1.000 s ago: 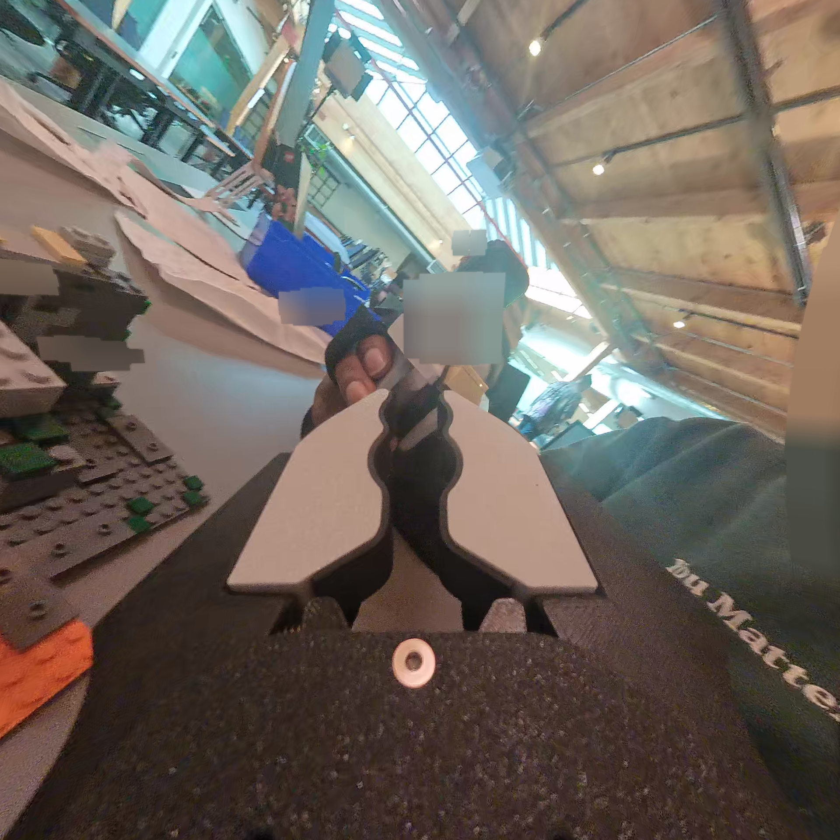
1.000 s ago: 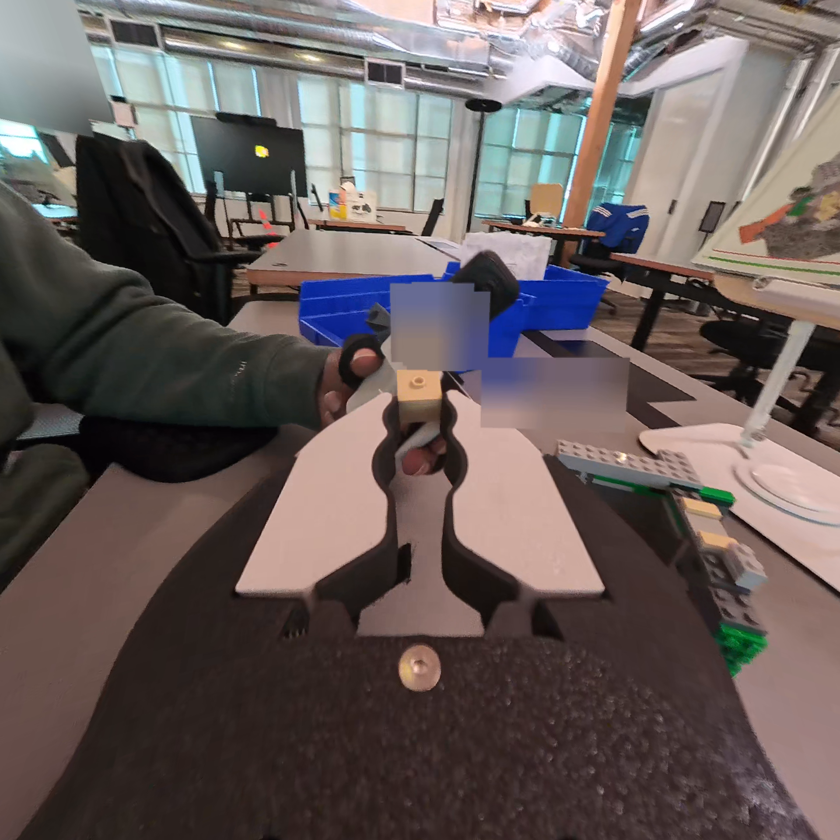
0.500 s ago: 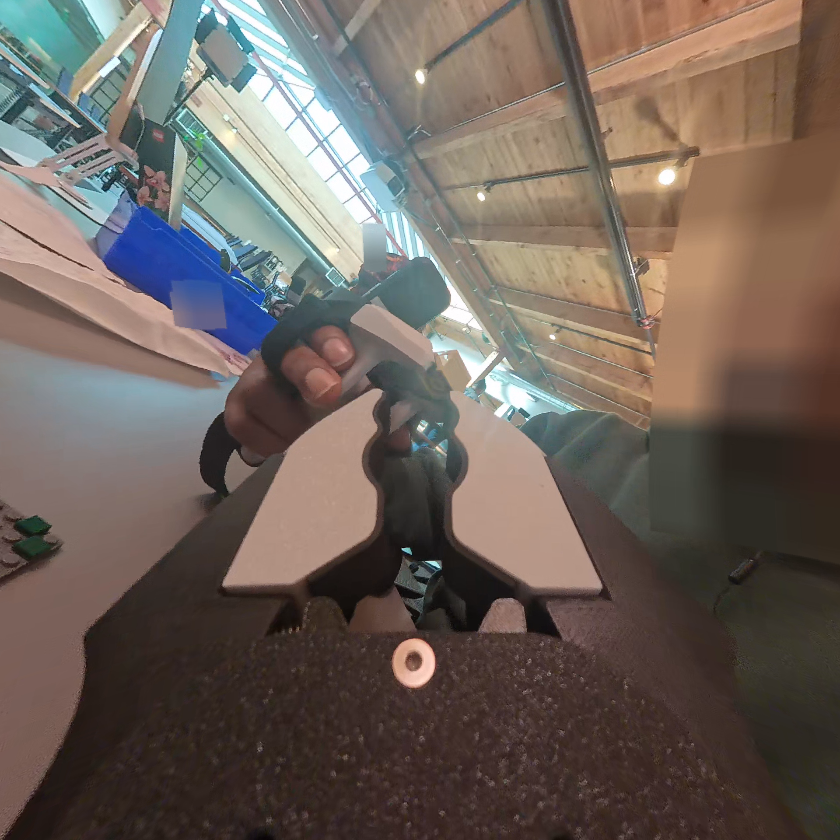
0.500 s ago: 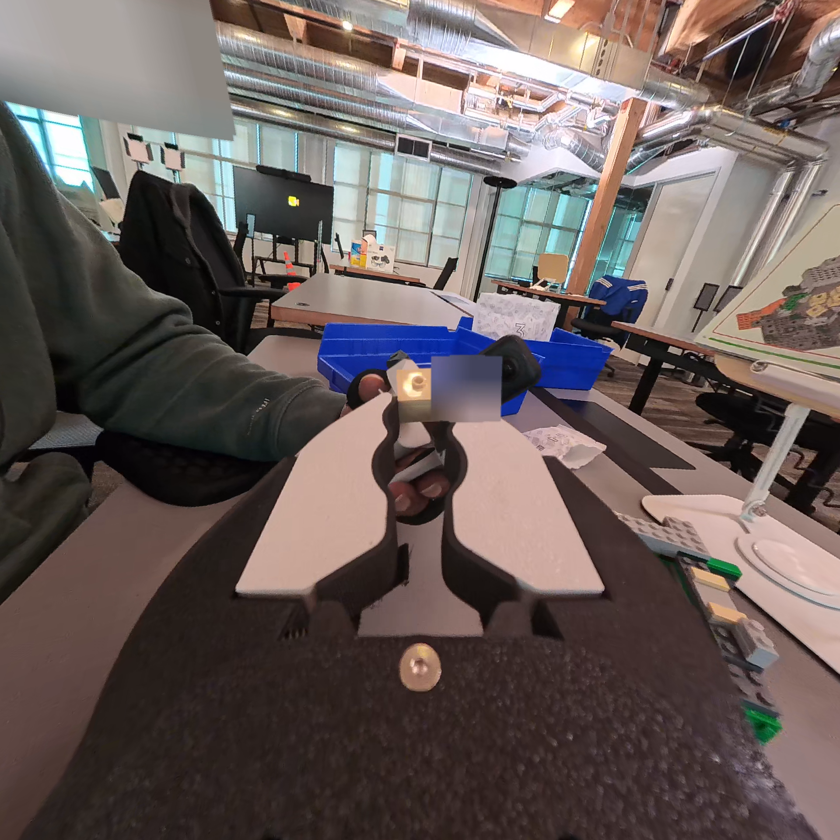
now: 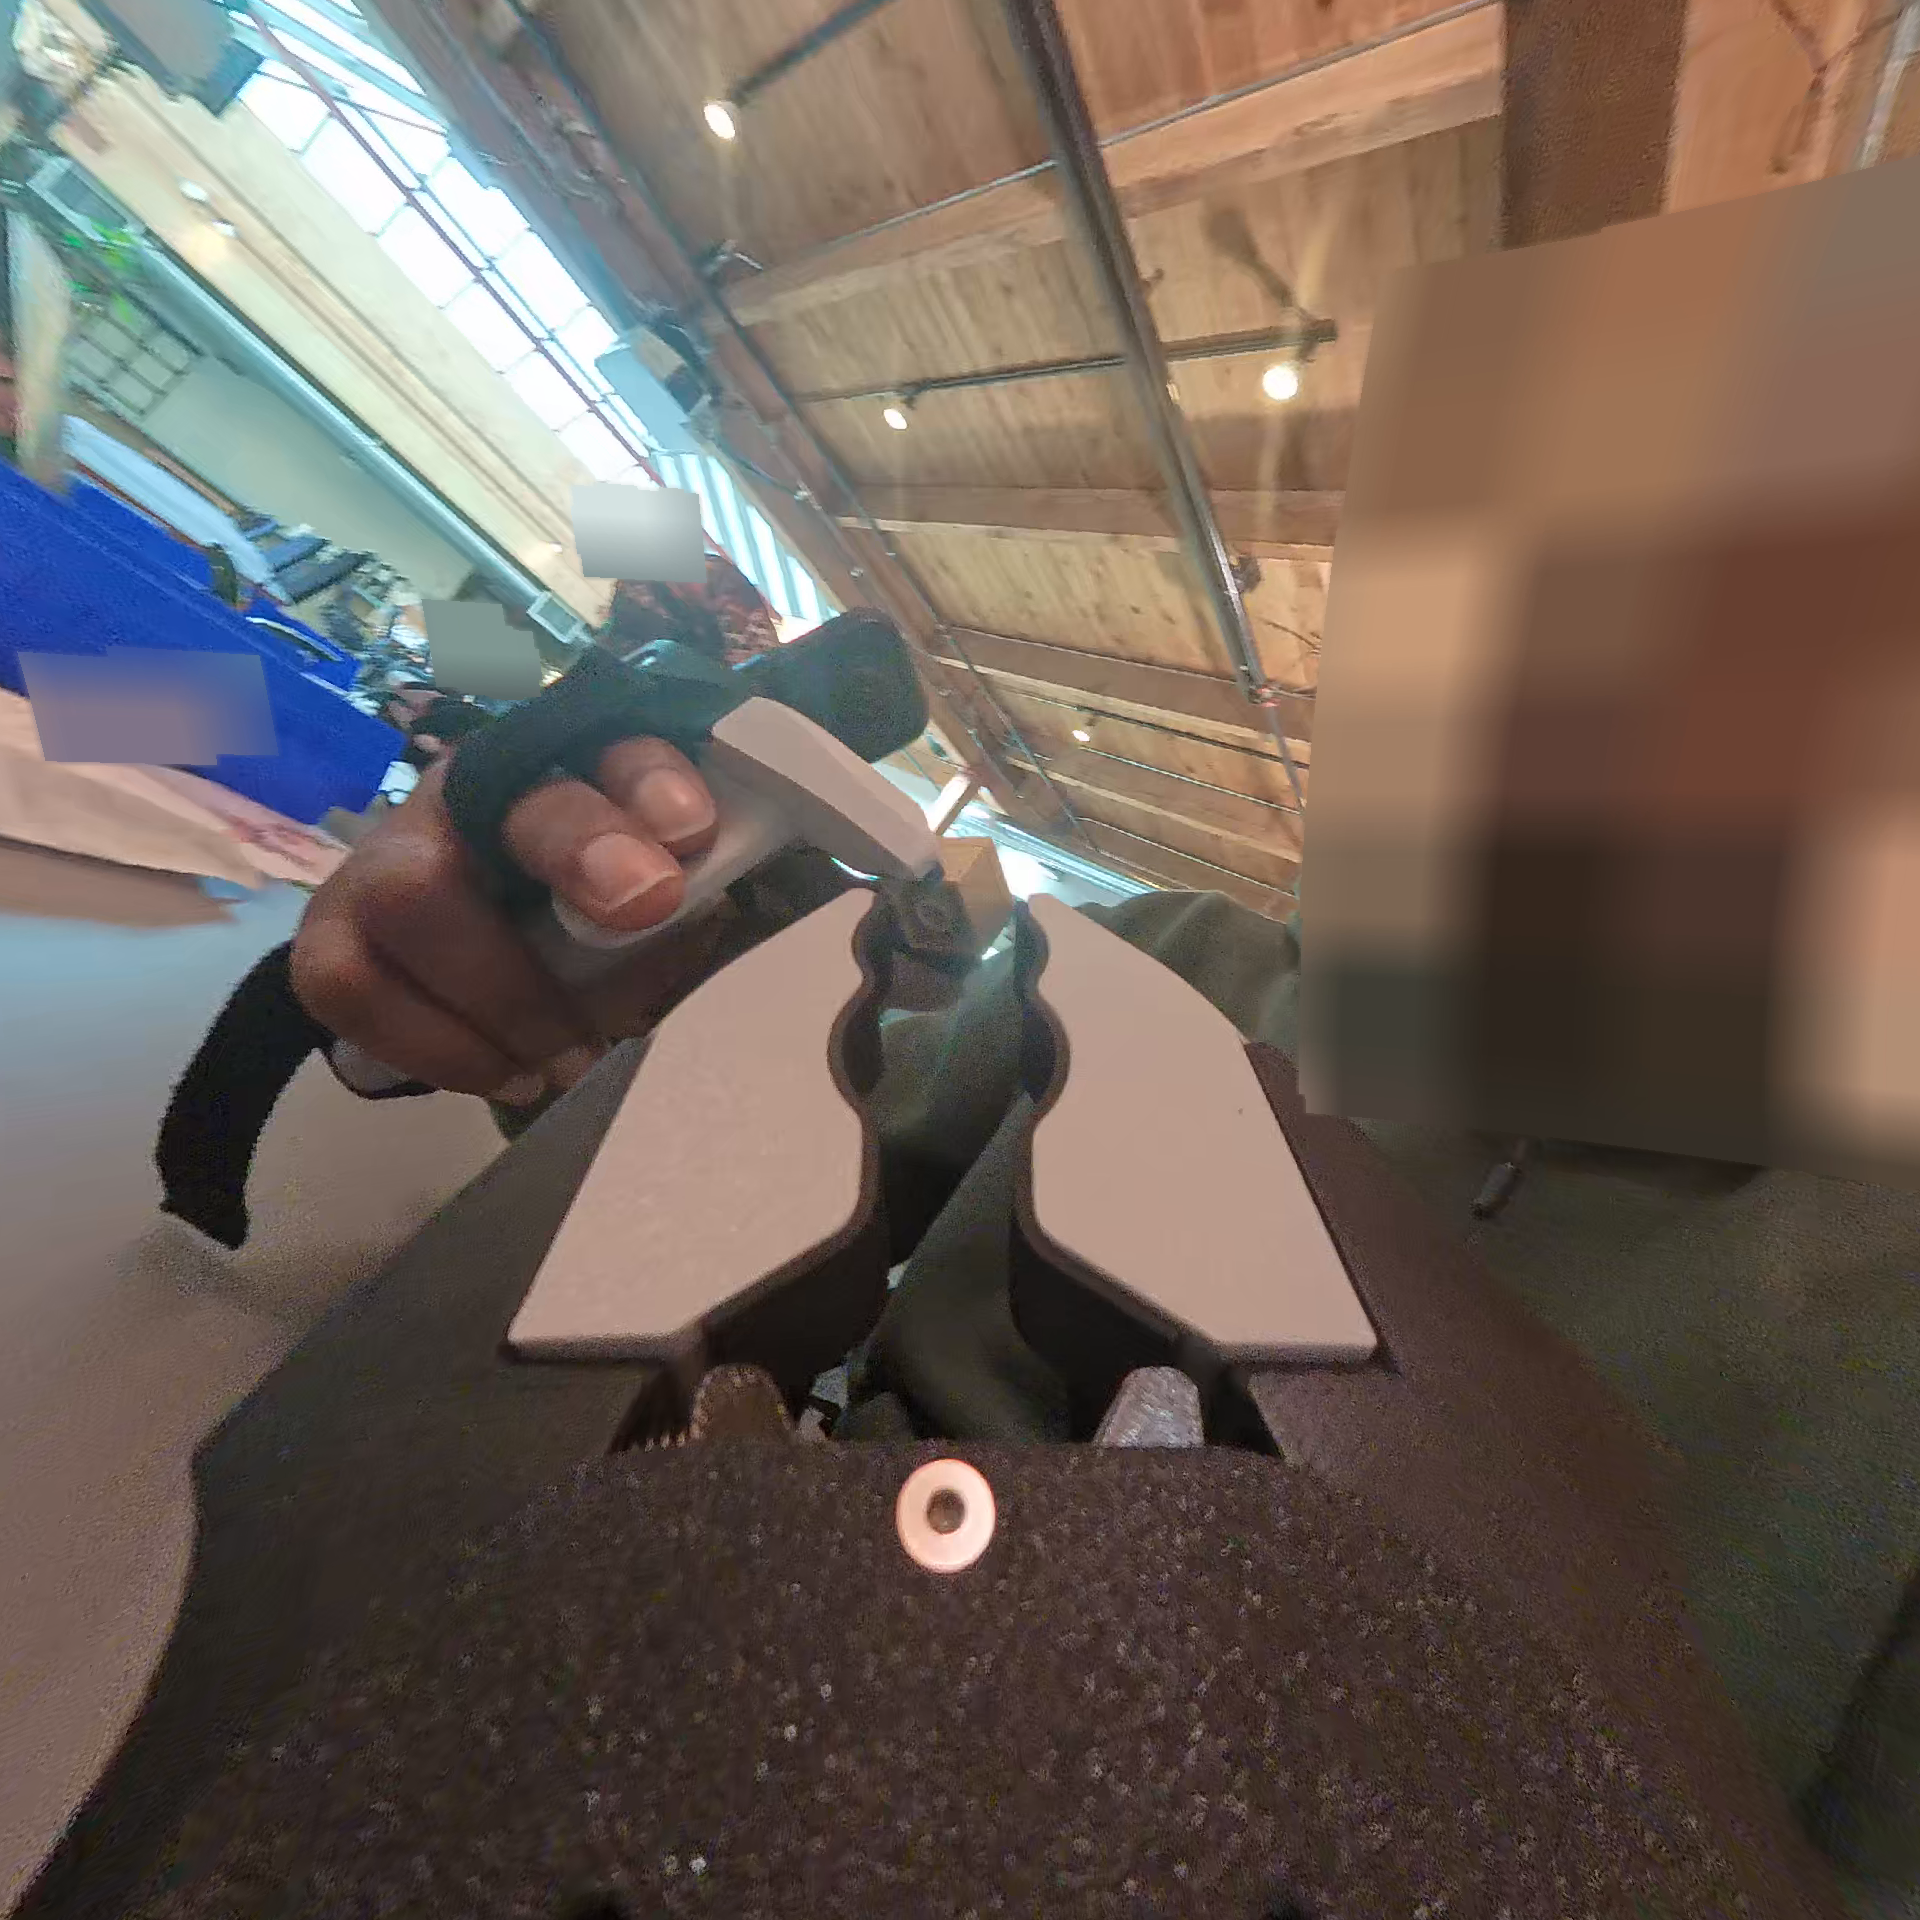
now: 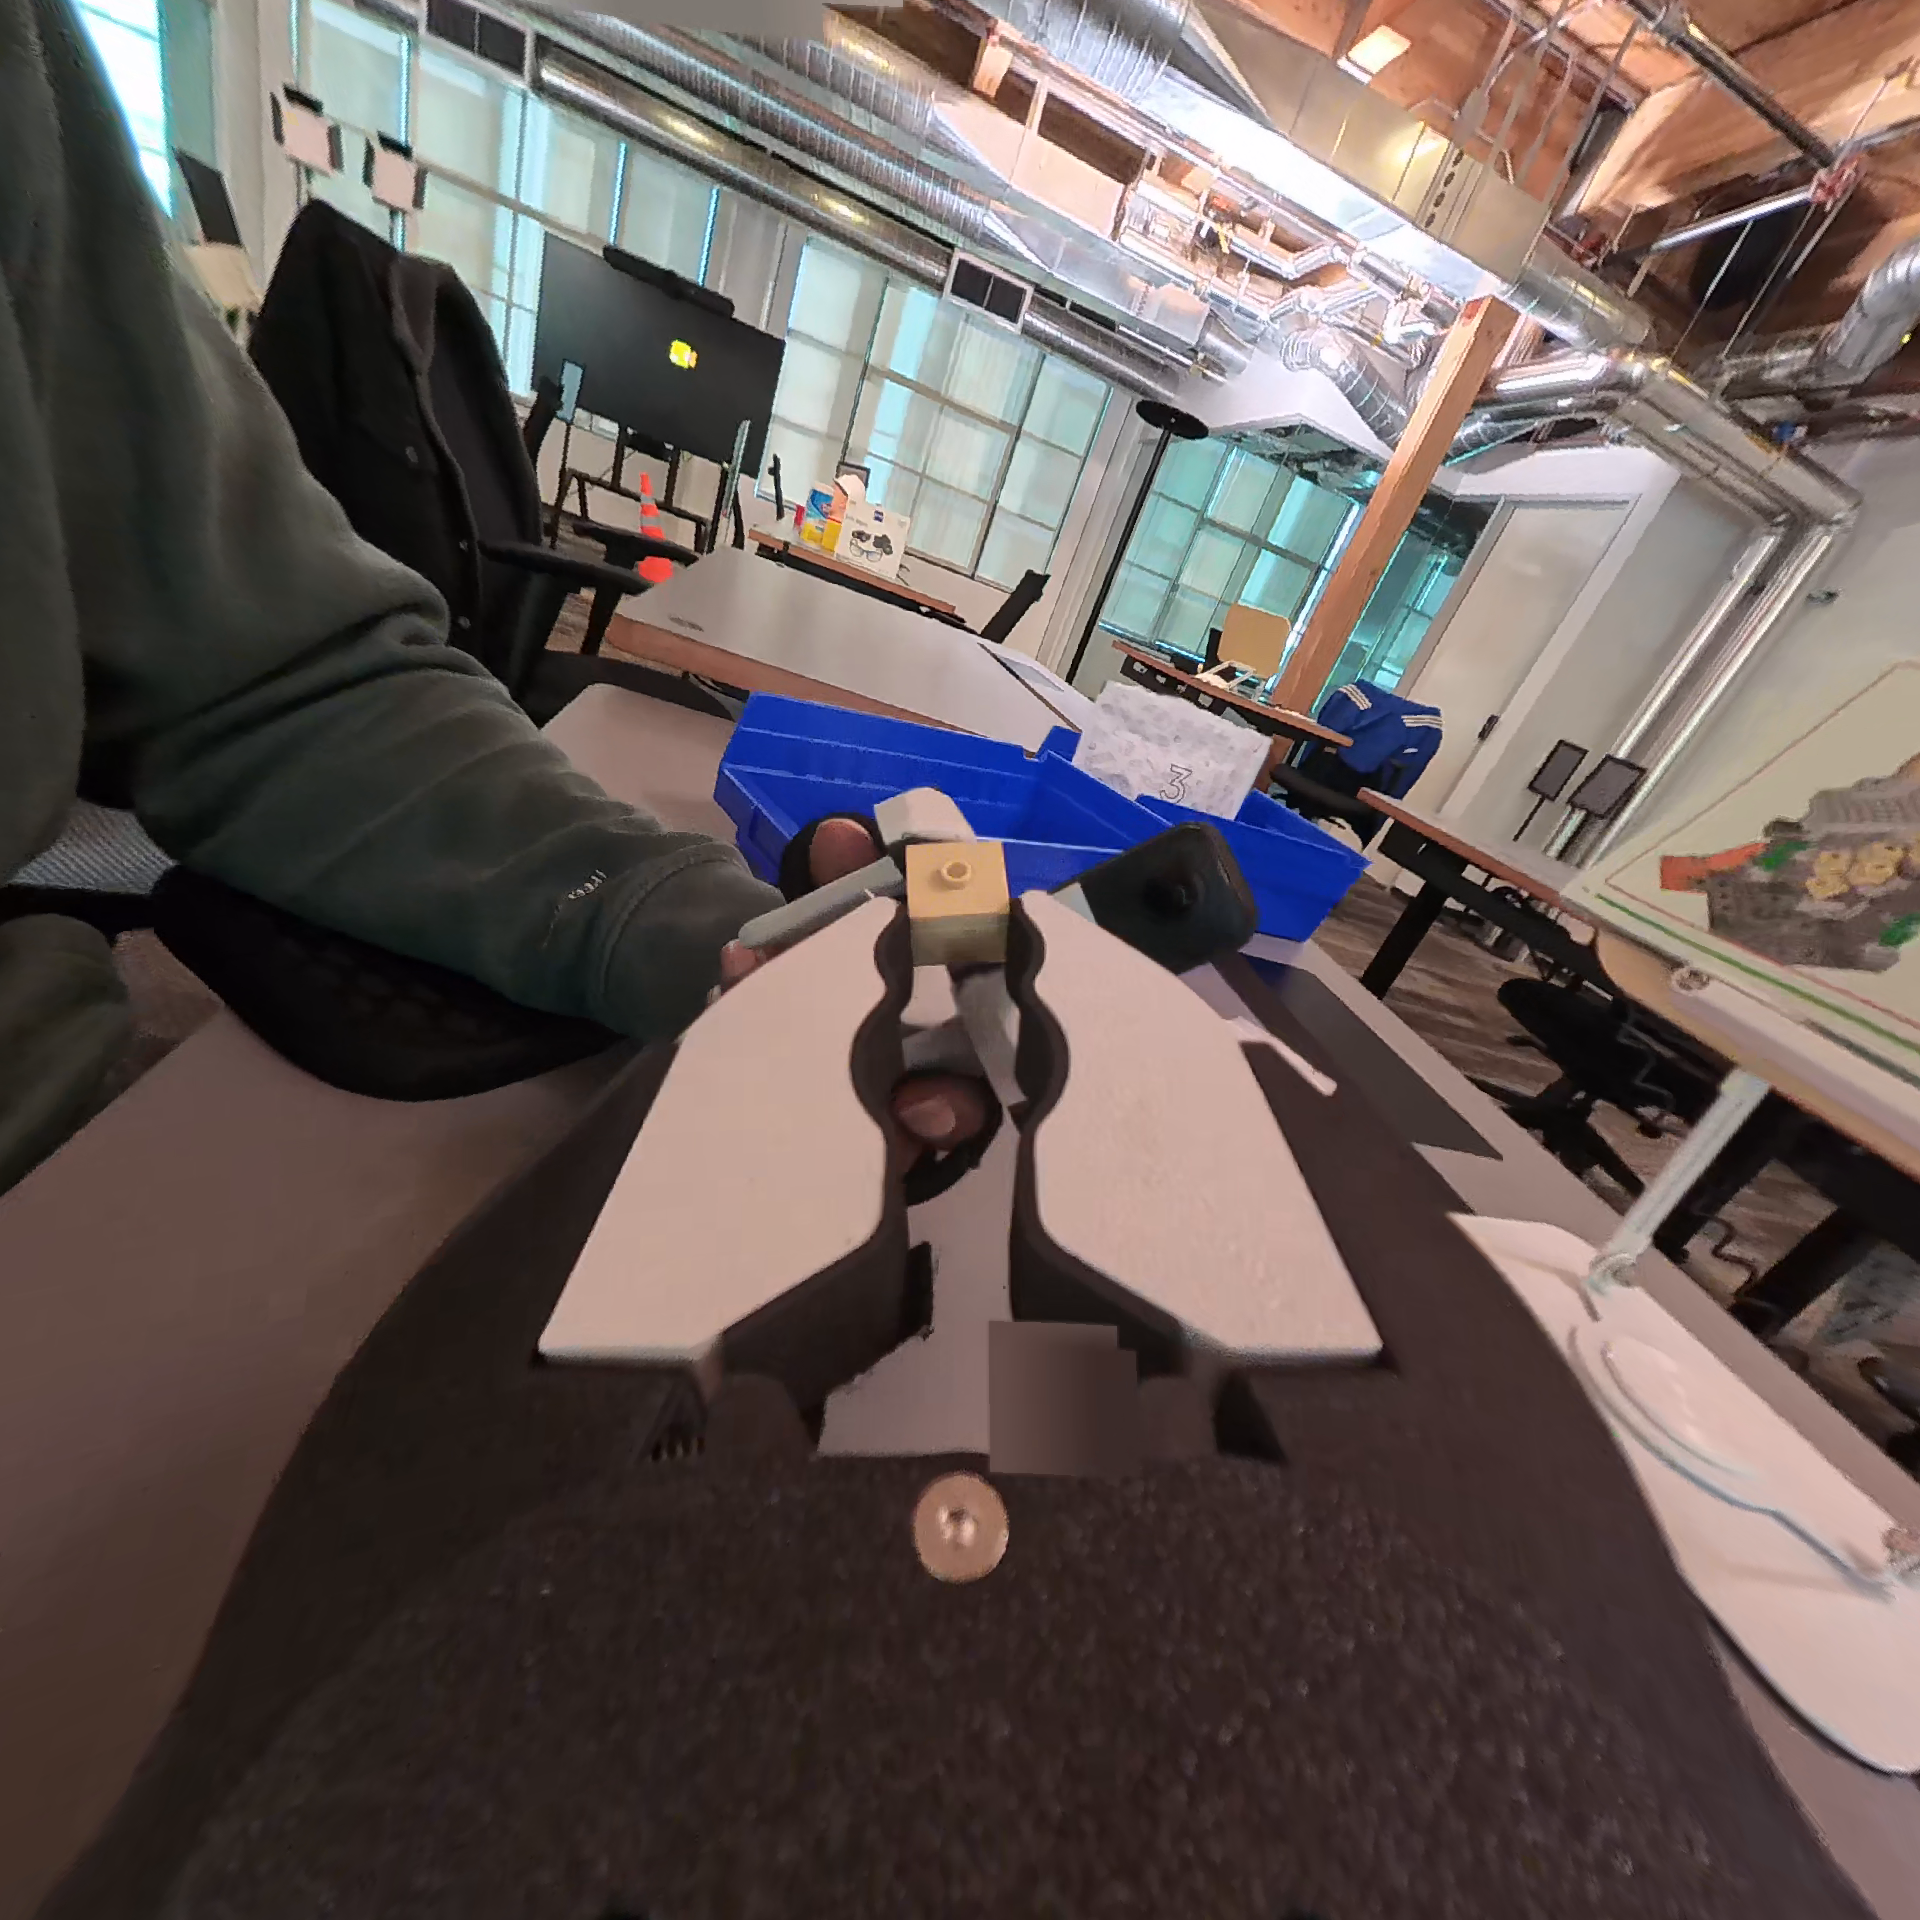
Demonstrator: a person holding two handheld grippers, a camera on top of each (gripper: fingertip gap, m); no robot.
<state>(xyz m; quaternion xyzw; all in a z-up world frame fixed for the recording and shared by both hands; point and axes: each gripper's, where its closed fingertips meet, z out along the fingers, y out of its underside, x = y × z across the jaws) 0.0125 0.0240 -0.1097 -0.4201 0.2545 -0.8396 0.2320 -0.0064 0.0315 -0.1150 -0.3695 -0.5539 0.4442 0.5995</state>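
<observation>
Holding a small tan plastic one-stud brick between the right gripper tips at frame middle, light, hard and slippery, best pinched on flat sides, left gripper narrowly apart around it.

Blue bins on grey table; black office chair, dark monitor, white lamp base.

Tan brick in left wrist view largely hidden behind the right gripper's grey fingertip.
</observation>
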